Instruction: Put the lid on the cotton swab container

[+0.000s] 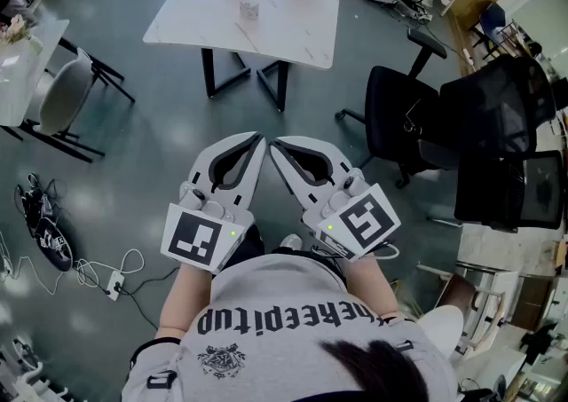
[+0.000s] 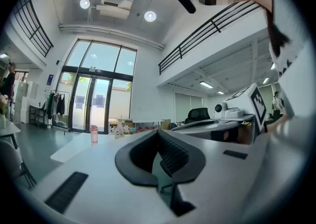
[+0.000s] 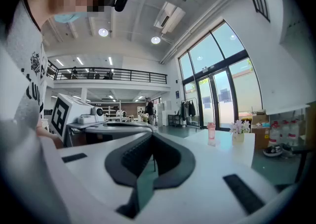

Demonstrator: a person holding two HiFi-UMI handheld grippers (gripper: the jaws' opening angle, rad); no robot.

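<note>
Grey floor (image 1: 160, 125) lies before a white marble-like surface (image 1: 293, 32). Midway between its long edges stands a small clear jar (image 1: 249, 8), probably light and slippery; take its sides. Left claw (image 1: 260, 137) and right claw (image 1: 273, 144) are closed, empty.

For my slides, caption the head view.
Standing short of the white table, left tool and right tool both shut, empty.

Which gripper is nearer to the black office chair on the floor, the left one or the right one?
Right. In the head view the right gripper is left of the black office chair, apart from it; the left gripper is further left, beyond the right one.
</note>
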